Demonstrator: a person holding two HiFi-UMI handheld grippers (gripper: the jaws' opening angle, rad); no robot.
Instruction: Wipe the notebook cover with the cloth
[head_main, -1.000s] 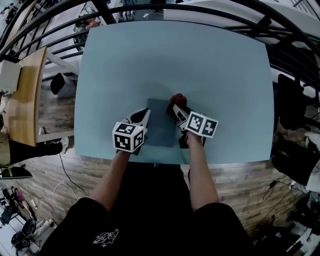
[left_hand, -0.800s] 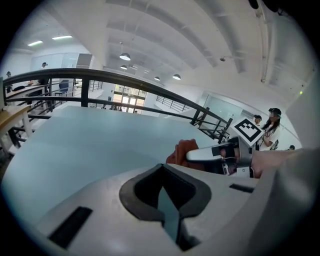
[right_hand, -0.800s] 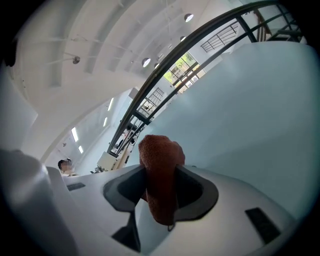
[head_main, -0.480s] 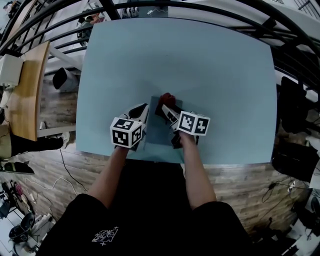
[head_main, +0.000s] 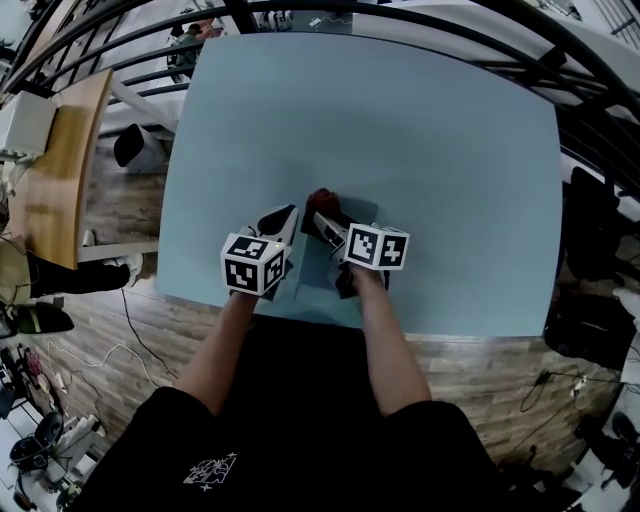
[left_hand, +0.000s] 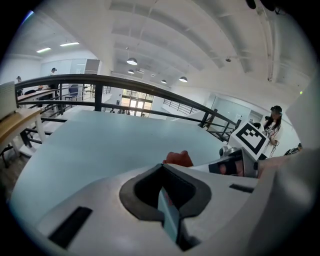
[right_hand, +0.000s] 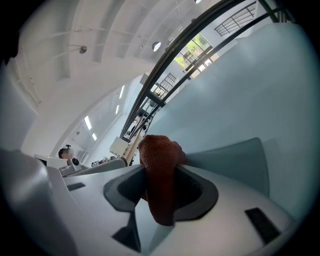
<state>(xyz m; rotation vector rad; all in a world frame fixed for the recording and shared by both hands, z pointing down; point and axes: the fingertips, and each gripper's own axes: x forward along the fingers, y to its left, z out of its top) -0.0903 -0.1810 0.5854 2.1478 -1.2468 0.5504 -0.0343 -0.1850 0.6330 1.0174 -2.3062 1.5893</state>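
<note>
Notebook (head_main: 318, 268) lies flat on blue table (head_main: 400, 120), close to the near edge, grey-blue cover up. Long axis runs near-to-far, one short edge twd the person. L gripper (head_main: 287, 216) sits at its left edge, jaws closed on a thin grey-blue strip, apparently the notebook's edge. R gripper (head_main: 322, 218) is over the cover's far-left part, jaws clamped on red cloth (head_main: 322, 199). Cloth is bunched & sticks out past the fingertips, by the cover's far edge. Grippers are just beside each other, both pointing far, R angled a bit left.
</note>
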